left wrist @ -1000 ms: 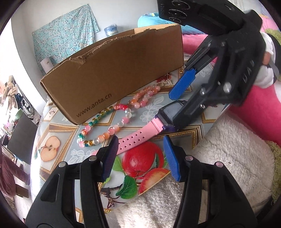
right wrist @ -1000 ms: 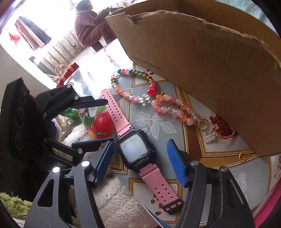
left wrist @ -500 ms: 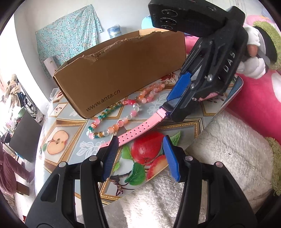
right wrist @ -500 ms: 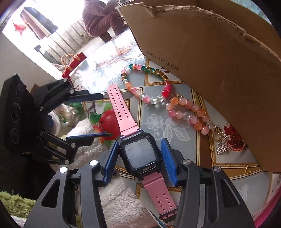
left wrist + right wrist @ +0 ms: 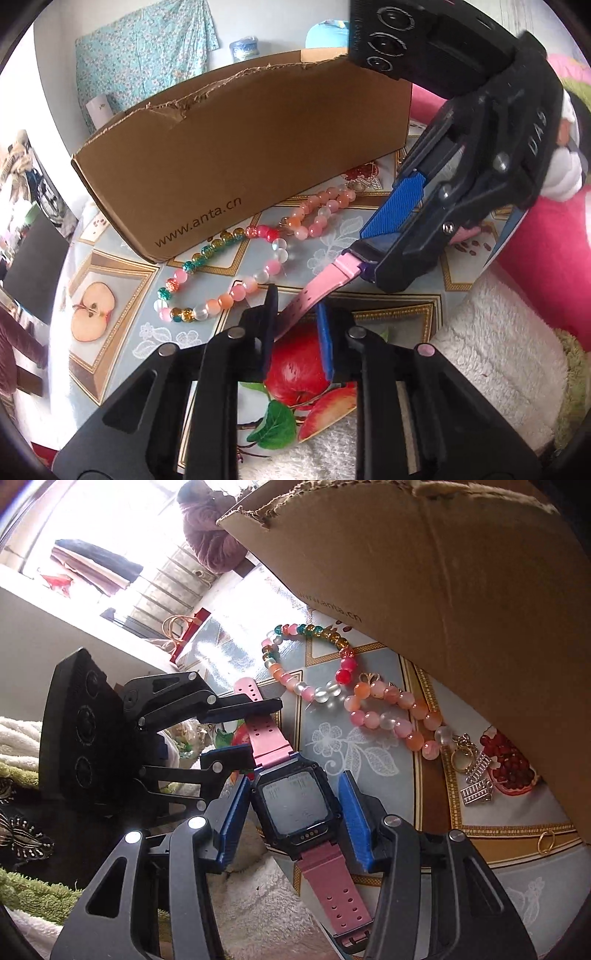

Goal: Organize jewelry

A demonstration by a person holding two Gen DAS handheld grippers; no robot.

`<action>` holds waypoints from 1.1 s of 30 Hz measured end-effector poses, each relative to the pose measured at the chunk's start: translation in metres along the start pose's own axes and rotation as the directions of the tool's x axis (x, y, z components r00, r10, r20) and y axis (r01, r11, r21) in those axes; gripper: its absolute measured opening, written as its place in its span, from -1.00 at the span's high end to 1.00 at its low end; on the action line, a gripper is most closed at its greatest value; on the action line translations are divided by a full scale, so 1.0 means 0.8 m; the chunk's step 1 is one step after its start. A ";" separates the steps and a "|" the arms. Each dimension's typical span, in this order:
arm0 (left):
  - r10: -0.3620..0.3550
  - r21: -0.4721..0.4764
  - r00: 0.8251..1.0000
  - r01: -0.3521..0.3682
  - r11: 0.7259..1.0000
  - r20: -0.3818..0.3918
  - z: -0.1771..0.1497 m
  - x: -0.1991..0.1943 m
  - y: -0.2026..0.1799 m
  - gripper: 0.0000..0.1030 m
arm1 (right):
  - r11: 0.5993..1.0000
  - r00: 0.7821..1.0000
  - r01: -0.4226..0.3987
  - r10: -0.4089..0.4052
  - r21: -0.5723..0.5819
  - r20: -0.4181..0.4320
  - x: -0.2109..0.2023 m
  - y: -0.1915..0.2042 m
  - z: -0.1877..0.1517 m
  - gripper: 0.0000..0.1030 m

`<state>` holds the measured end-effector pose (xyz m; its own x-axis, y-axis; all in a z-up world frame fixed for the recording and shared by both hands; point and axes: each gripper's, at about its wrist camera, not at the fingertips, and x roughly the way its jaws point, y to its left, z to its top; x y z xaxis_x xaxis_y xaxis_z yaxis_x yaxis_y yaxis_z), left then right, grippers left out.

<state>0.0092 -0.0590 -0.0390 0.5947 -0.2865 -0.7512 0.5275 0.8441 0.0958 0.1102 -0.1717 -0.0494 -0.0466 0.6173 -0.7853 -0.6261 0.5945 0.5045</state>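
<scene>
A pink-strapped digital watch [image 5: 291, 805] is held off the table. My right gripper [image 5: 295, 812] is shut on its black case; it shows in the left wrist view [image 5: 384, 251] at the right. My left gripper [image 5: 295, 332] is shut on the watch's pink strap [image 5: 314, 295]; it shows in the right wrist view [image 5: 240, 731] at the left. A multicoloured bead bracelet [image 5: 221, 273] and a pink-orange bead bracelet [image 5: 317, 210] lie on the table in front of a brown cardboard box [image 5: 240, 166].
A silver charm [image 5: 476, 786], a gold ring [image 5: 546, 842] and a red pomegranate charm [image 5: 509, 768] lie by the box wall. A white fluffy towel [image 5: 498, 350] lies at the table's near edge. The tablecloth [image 5: 92, 314] has a fruit pattern.
My right gripper closed on the watch case and lifted it. My left gripper moved forward and closed on the pink strap.
</scene>
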 end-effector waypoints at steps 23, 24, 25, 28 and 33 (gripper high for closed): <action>-0.247 -0.334 0.958 0.187 0.924 -0.146 0.027 0.022 0.072 0.79 | 0.764 0.724 0.641 -0.635 0.077 0.270 -0.020 0.070 -0.105 0.37; -0.247 -0.337 0.958 0.188 0.923 -0.143 0.027 0.022 0.073 0.79 | 0.745 0.704 0.662 -0.655 0.079 0.274 -0.018 0.073 -0.104 0.44; -0.243 -0.337 0.960 0.185 0.923 -0.138 0.027 0.022 0.073 0.80 | 0.727 0.685 0.681 -0.675 0.089 0.274 -0.017 0.076 -0.103 0.48; -0.260 -0.357 0.957 0.200 0.913 -0.128 0.027 0.022 0.080 0.81 | 0.721 0.676 0.683 -0.685 0.117 0.272 -0.018 0.081 -0.103 0.48; -0.283 -0.372 0.952 0.222 0.901 -0.119 0.026 0.023 0.085 0.83 | 0.715 0.666 0.688 -0.690 0.124 0.283 -0.013 0.083 -0.094 0.46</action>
<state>0.0691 -0.0163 -0.0328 0.3446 -0.4580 -0.8194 0.3820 0.8658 -0.3233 0.0107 -0.1776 -0.0350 0.6208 0.1468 -0.7701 -0.3831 0.9138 -0.1347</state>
